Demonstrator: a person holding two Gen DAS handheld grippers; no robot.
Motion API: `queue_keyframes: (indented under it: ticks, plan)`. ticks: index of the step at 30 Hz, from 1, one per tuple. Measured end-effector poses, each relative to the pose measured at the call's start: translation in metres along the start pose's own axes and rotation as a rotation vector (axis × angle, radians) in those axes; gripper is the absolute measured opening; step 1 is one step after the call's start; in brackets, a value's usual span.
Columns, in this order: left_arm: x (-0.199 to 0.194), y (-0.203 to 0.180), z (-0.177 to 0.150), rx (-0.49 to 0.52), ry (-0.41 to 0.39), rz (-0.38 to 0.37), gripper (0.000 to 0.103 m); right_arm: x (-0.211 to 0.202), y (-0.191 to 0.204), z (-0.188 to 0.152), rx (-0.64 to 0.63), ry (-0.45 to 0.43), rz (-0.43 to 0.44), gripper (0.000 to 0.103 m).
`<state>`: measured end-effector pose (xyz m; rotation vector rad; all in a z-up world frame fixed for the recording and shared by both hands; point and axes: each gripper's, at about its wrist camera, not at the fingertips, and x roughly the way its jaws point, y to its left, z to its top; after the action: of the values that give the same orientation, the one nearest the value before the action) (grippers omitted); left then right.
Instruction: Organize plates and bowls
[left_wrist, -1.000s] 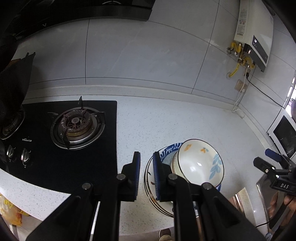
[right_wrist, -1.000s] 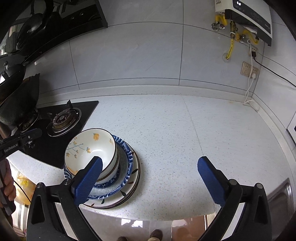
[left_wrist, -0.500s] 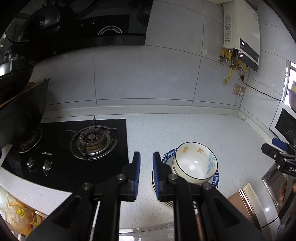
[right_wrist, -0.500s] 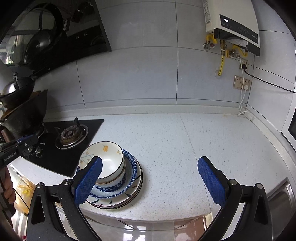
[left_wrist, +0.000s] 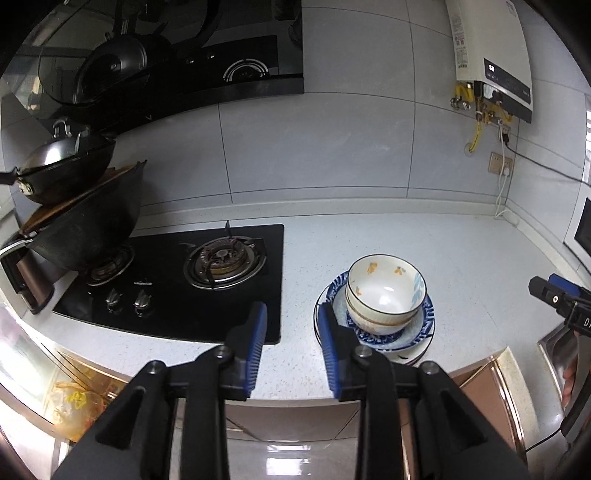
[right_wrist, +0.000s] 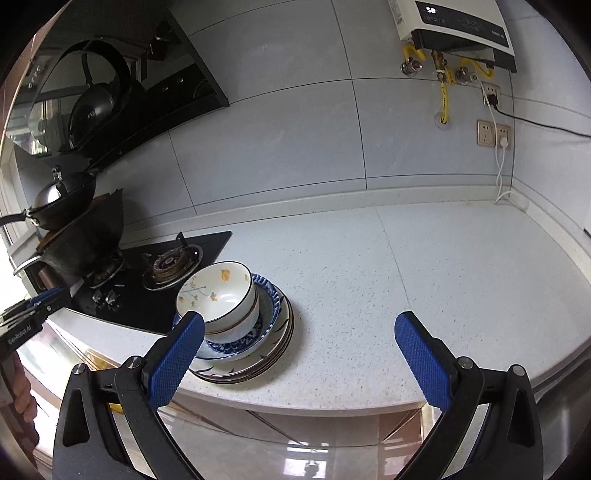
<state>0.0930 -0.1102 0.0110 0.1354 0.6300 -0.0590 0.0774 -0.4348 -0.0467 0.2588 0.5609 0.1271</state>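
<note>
Right at the front edge of the speckled white countertop (right_wrist: 424, 258) sits the stack: two white bowls (left_wrist: 386, 291) with yellow and blue flowers, nested one in the other, on a blue-patterned plate (right_wrist: 271, 314), which lies on wider white plates (right_wrist: 258, 369). Just to the stack's left is the black gas hob (left_wrist: 177, 280), with a big dark wok (left_wrist: 85, 229) on its far burner and a smaller lidded pan (left_wrist: 62, 162) perched above that. The left gripper (left_wrist: 291, 332) hangs off the counter's front edge, between hob and stack, its blue pads (left_wrist: 256, 347) parting with nothing between them. The right gripper (right_wrist: 299, 354) is held back from the counter too, jaws spread wide and empty, its left pad showing in front of the stack's near rim. A water heater (left_wrist: 491, 55) hangs on the tiled wall to the right.
</note>
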Motion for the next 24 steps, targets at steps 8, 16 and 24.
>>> queue_keyframes:
  ticks: [8,16,24]
  plan:
    - [-0.014,-0.005,0.008,0.045,-0.035,0.044,0.036,-0.018,0.003,-0.004,0.043,-0.046,-0.011,0.101]
    - [-0.026,0.024,0.009,-0.014,-0.084,-0.039,0.037,-0.037,0.029,-0.006,0.042,-0.091,-0.074,0.102]
    - [-0.033,0.059,0.004,-0.056,-0.086,-0.085,0.083,-0.052,0.055,-0.01,0.031,-0.102,-0.128,0.102]
